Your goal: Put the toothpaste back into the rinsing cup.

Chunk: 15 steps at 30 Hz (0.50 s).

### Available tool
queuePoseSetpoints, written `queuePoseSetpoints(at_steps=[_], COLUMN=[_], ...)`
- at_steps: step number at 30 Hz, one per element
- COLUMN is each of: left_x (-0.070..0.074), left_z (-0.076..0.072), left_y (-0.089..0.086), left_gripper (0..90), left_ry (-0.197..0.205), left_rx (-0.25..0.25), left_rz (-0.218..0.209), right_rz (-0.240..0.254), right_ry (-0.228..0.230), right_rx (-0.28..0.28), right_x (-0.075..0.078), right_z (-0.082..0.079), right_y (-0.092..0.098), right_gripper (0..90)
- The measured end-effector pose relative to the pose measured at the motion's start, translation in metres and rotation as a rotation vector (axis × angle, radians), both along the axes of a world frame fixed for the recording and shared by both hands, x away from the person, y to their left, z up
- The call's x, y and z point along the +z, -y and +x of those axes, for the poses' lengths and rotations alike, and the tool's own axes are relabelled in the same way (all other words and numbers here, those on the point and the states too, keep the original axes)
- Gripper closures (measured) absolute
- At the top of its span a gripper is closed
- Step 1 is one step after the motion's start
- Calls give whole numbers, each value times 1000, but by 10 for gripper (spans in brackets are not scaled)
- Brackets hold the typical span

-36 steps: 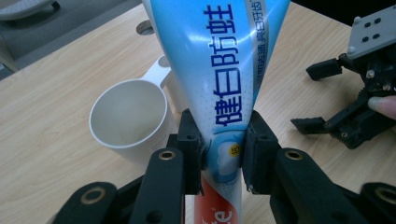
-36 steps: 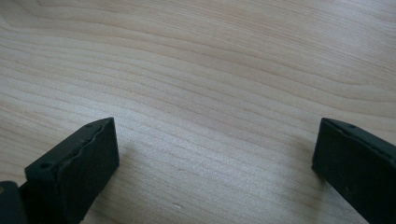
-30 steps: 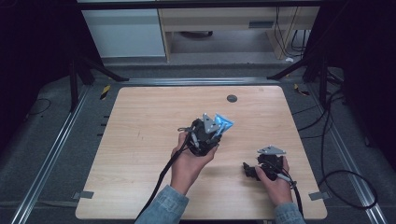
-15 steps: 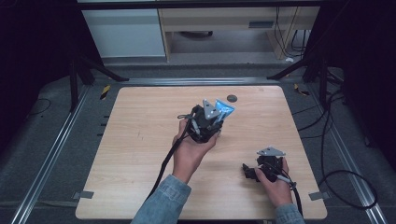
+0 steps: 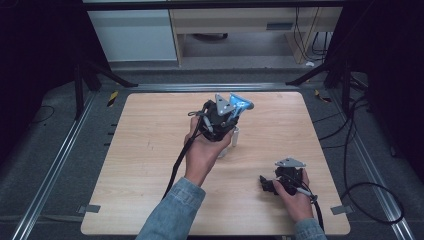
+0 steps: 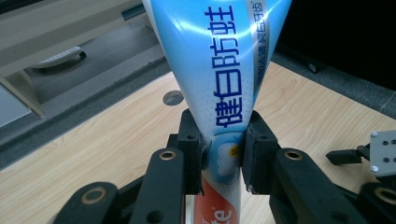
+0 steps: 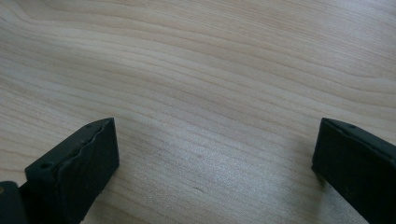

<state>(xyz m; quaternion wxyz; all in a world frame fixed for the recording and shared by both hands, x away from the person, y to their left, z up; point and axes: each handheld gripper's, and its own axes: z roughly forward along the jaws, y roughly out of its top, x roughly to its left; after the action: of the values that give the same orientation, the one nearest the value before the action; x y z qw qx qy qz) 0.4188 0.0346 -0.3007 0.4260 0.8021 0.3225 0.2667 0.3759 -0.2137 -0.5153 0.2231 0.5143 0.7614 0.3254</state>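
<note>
Left gripper (image 6: 223,154) clamps a blue toothpaste tube (image 6: 224,60) near its cap end; the tube's long axis runs straight ahead, flat crimped end pointing away

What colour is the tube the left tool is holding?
The toothpaste tube is light blue and white with dark blue lettering, red near its lower end; the left gripper view shows it best.
</note>
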Motion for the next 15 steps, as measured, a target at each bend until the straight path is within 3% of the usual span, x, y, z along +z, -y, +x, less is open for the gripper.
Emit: queuePoseSetpoints(at_steps=[1, 15], left_x=[1, 7], left_z=[1, 9], left_y=[1, 5], left_gripper=[721, 721], left_ry=[8, 45], left_rx=[6, 43], left_rz=[-16, -46], right_rz=[0, 4], right_ry=[0, 0], right_rx=[0, 0], right_x=[0, 0], right_z=[0, 0], right_y=[0, 0], right_gripper=[7, 7])
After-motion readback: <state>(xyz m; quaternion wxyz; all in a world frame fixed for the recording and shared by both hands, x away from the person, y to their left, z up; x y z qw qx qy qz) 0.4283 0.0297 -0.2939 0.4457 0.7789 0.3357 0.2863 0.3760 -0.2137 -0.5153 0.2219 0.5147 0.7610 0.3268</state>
